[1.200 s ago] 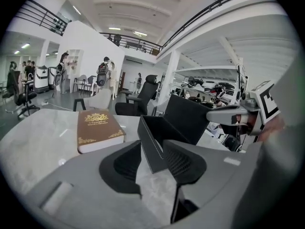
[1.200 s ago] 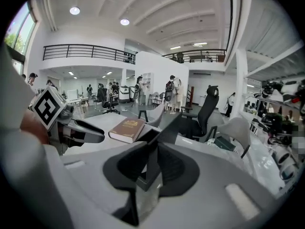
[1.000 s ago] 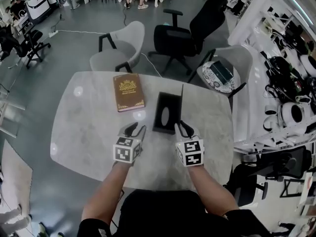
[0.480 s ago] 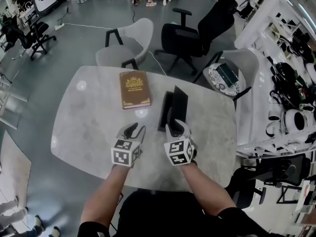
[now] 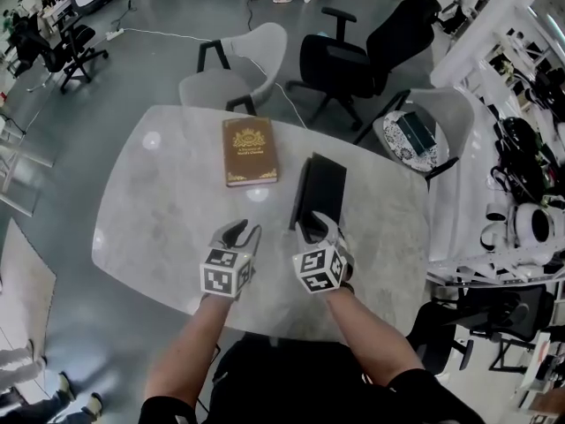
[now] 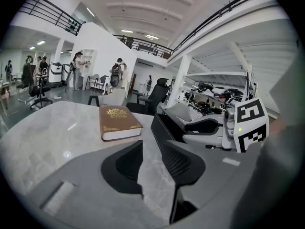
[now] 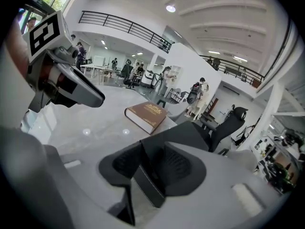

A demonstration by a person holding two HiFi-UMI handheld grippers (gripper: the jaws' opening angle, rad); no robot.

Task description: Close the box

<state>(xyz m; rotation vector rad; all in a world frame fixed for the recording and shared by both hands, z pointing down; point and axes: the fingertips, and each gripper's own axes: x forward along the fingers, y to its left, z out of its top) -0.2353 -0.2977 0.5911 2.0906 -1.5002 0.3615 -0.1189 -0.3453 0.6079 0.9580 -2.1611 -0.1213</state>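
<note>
Noted lid of box (image 5: 320, 191) brought down from upright at its 3 o'clock side to lie over the opening vs. 1 s ago. Also noted right gripper (image 5: 318, 228) shifted from the near 3 o'clock corner to the near end.

Found box approx. mid-table (image 5: 159, 210), directly at 12 o'clock of right gripper and at 4 o'clock of brown book (image 5: 250, 151), apart from it. Found right gripper jaws spreading, near edge of lid between them, pads not pressing it. Found left gripper (image 5: 244, 232) at 9 o'clock of right one, over bare table, jaws narrowing but apart, nothing between. Cannot confirm lid fully seated; seems to slope at near end in right gripper view.

Risks, as judged:
1. Lid left proud or lifting again. Cause: release before it is pressed flat.
2. Box skidding toward 12 o'clock on smooth top. Cause: push from near end w/ no bracing by left gripper.
3. Jaw tip snagging lid edge and raising it. Cause: pulling back w/ jaws not yet wide enough.
4. Low: knocking book. Clear of it for now.
</note>
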